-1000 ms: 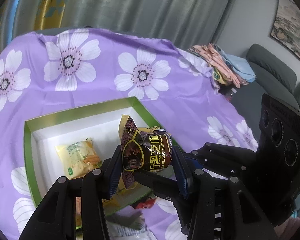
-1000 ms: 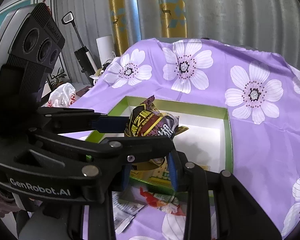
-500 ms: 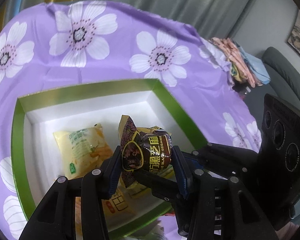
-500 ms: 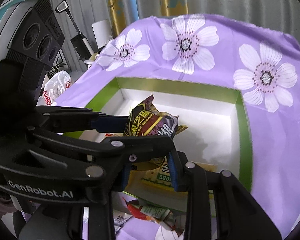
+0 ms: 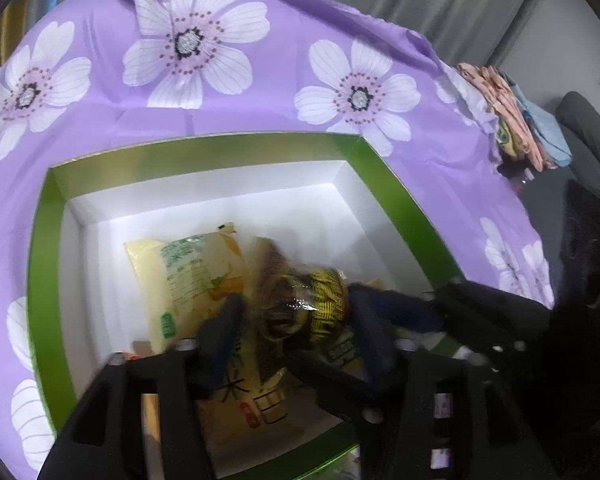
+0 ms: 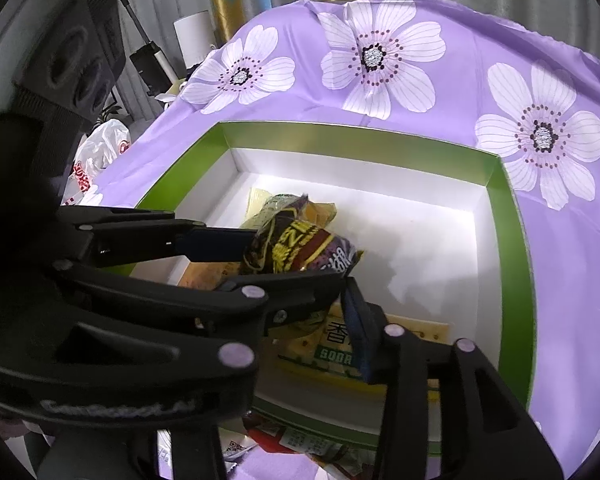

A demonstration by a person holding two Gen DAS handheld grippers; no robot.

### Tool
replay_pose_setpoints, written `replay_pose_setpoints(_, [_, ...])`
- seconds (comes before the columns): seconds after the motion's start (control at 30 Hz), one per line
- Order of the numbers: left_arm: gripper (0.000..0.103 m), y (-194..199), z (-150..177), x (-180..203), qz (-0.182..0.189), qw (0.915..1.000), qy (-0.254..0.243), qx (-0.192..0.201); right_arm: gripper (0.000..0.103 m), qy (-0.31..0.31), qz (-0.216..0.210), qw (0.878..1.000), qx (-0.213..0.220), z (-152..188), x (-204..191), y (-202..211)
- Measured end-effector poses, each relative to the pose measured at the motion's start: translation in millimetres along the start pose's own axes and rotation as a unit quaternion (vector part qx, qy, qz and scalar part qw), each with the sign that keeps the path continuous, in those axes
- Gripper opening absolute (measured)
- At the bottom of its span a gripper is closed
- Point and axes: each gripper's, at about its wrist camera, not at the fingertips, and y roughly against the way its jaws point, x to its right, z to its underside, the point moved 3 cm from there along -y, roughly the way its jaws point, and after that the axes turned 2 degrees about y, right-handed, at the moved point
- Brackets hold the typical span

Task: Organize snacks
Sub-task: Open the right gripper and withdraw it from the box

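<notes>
Left gripper: I read its jaws as clamped on the dark snack packet, low inside the green box.
Right gripper: whether its jaws are gripping or parted I cannot tell.
Risk: releasing here may land the packet on the yellow bag and crush it.
Room: far right floor bare; walls close.

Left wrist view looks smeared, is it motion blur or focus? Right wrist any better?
Left wrist: motion blur, as the dark sesame snack and left gripper smear while the green box rim stays fairly crisp. Right wrist: sharper, snack print legible, right gripper casting a soft shadow on the box floor; fisheye bends the box edges in both.
</notes>
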Motion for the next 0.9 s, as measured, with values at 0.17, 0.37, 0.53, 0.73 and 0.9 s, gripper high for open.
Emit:
replay_pose_setpoints(0.17, [0.078,17.9,-1.1,-4.1,-0.013,0.9997,0.006,0.020,0.058,0.005,0.021,1.000,0.016,0.8,0.2,18.5])
replay_pose_setpoints(0.37, [0.088,47.1,6.6,1.2,-0.037,0.9984,-0.011,0.042,0.075,0.009,0.036,0.998,0.053,6.0,-6.4,54.4])
replay_pose_setpoints(0.53, [0.100,70.1,17.1,7.8,-0.048,0.9973,-0.015,0.054,0.083,0.011,0.053,0.996,0.067,16.7,-13.7,80.2])
replay_pose_setpoints(0.73, [0.100,101.9,32.9,18.0,-0.062,0.9949,-0.030,0.074,0.086,0.001,0.077,0.994,0.084,30.7,-18.9,108.8])
replay_pose_setpoints(0.9, [0.101,123.4,53.5,19.4,-0.089,0.9919,-0.030,0.086,0.087,-0.022,0.079,0.992,0.099,44.0,-21.7,135.1])
